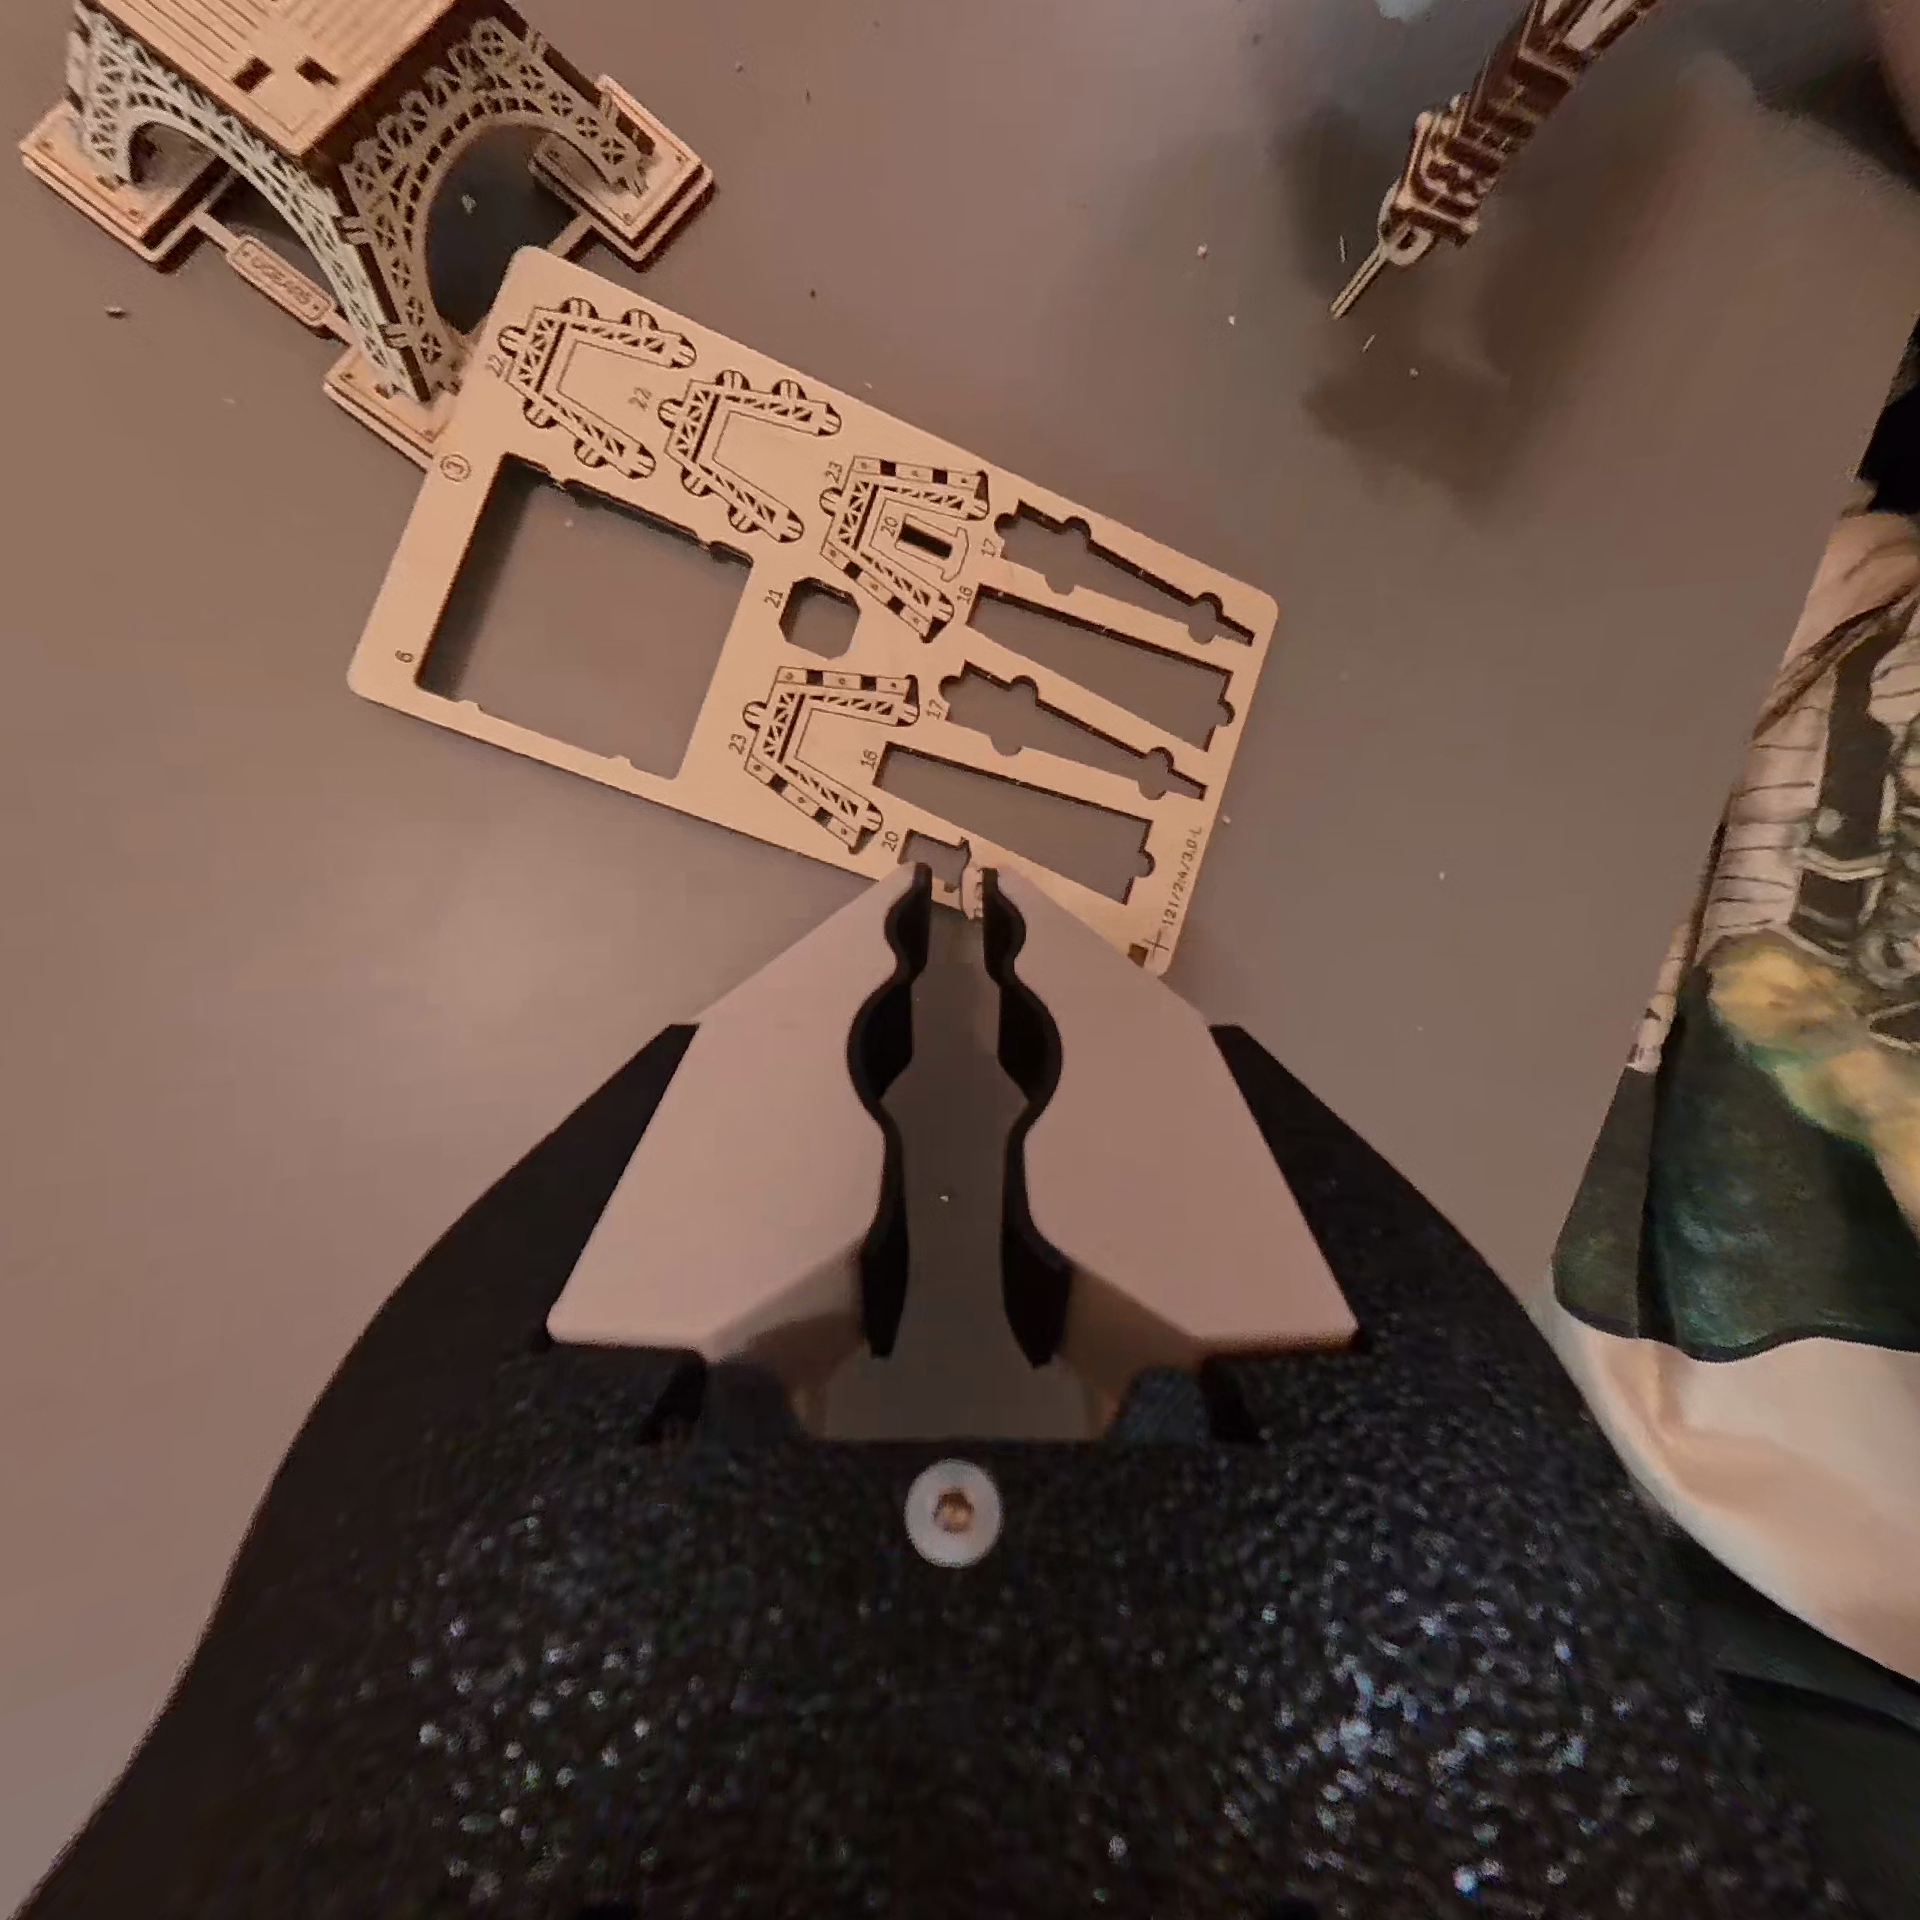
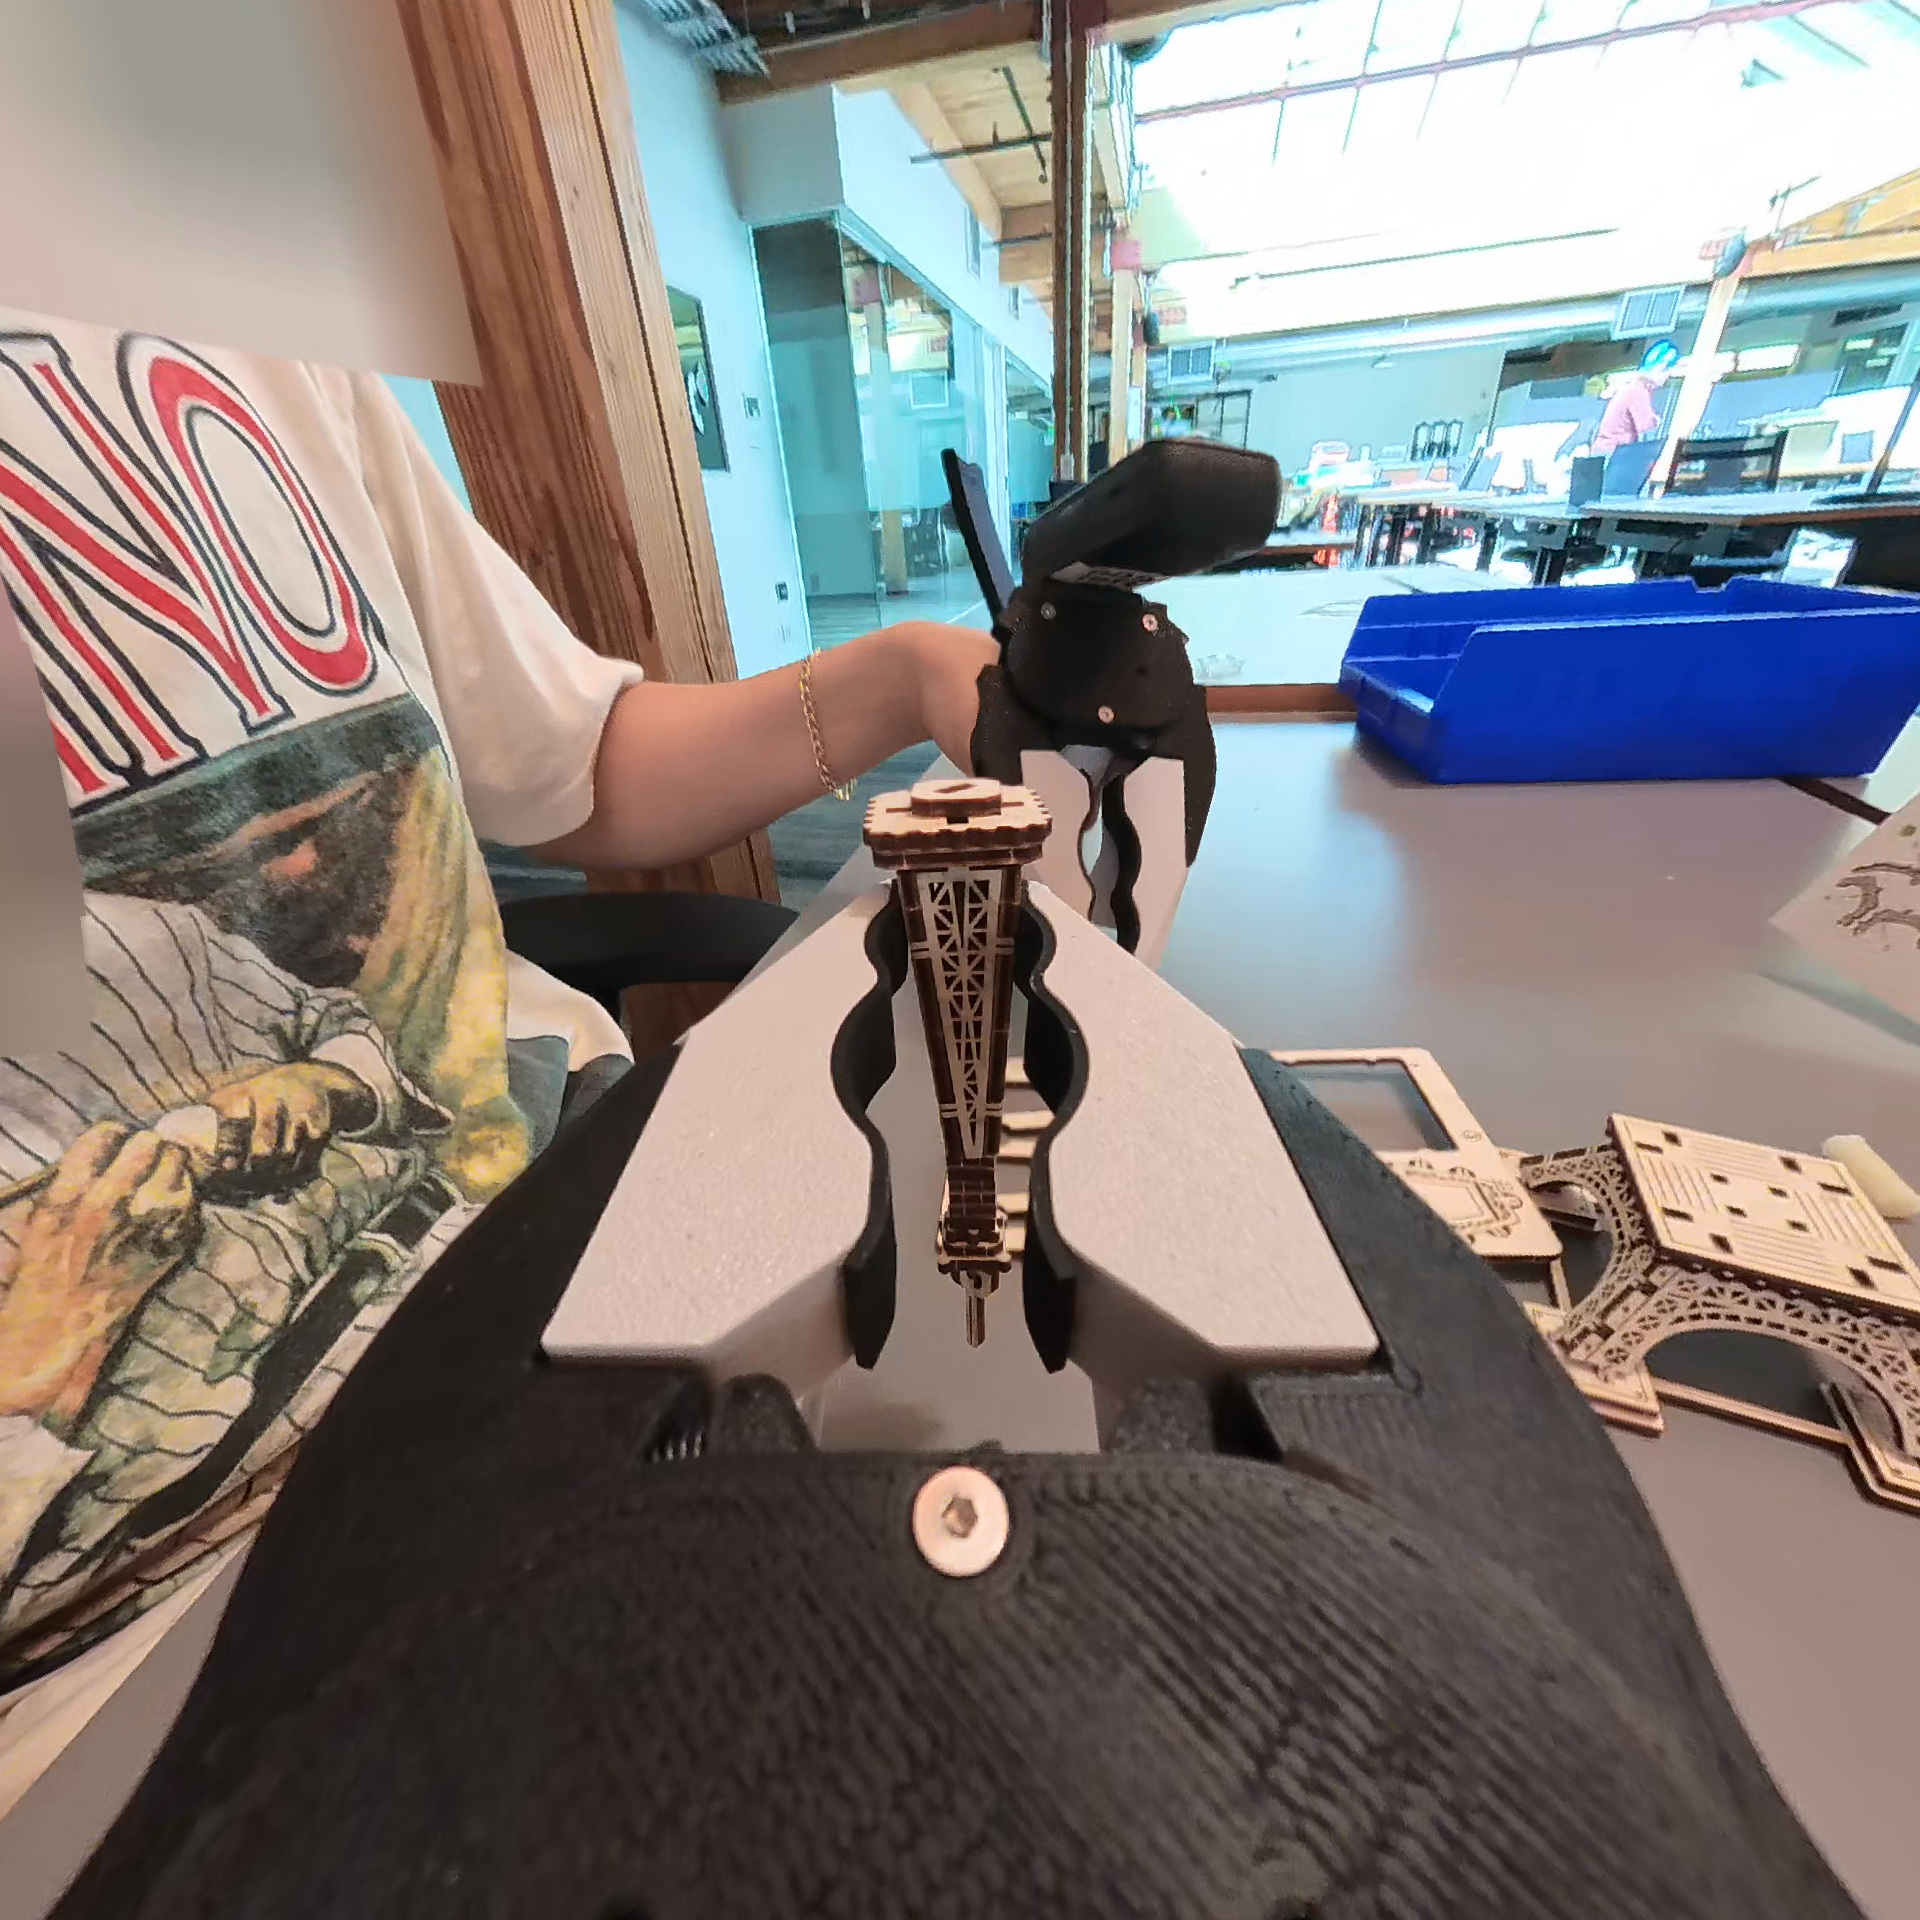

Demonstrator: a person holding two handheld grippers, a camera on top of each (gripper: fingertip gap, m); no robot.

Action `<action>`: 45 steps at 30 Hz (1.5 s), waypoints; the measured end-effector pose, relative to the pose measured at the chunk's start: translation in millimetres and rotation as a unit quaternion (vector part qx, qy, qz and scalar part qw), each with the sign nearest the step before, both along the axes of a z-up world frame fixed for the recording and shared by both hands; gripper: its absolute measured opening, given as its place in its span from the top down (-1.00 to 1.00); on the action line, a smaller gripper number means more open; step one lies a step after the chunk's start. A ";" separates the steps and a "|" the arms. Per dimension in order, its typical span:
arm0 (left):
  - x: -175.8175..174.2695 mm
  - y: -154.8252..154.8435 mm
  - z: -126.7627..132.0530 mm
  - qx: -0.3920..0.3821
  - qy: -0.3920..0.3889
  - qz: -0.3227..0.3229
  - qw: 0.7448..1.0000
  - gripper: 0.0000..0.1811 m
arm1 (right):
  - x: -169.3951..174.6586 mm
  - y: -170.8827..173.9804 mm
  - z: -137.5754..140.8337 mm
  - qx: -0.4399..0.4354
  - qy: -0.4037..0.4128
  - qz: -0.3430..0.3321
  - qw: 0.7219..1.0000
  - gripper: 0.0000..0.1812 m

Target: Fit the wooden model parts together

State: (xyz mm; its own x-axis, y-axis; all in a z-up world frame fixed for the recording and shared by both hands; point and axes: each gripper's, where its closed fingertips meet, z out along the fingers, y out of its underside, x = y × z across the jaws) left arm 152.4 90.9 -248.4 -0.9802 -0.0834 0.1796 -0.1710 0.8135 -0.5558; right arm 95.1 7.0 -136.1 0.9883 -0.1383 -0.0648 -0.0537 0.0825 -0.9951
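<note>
My right gripper (image 2: 956, 914) is shut on the wooden tower top (image 2: 961, 1039) and holds it above the table, wide end away from the camera, spire toward it. The same part shows blurred in the left wrist view (image 1: 1475, 156). My left gripper (image 1: 951, 883) points down at the near edge of the laser-cut wooden sheet (image 1: 403, 623), its jaws a narrow gap apart. A small pale wooden bit (image 1: 975, 896) lies against its right fingertip; I cannot tell whether it is gripped. The left gripper (image 2: 1112, 925) also shows beyond the tower top. The arched tower base (image 1: 343, 177) stands past the sheet.
The grey table (image 1: 208, 935) carries the tower base (image 2: 1745, 1247) and wooden sheets (image 2: 1455, 1174) at the right. A blue bin (image 2: 1621, 686) stands at the far right. The person's shirt (image 1: 1766, 1039) and forearm (image 2: 727, 748) are close on one side. Spacing between my two grippers at the tips: around 15 centimeters.
</note>
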 end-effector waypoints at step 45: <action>3.0 1.1 1.5 0.008 -0.059 -0.005 0.998 1.00 | 1.5 -5.7 -2.4 0.003 0.032 0.004 0.999 0.82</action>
State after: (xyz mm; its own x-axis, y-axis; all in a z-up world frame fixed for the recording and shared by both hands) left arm 155.4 92.0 -246.9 -0.9952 -0.0750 0.0624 -0.0971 0.8240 -0.5582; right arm 96.6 1.3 -138.4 0.9831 -0.1307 -0.1285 -0.1175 0.0882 -0.9891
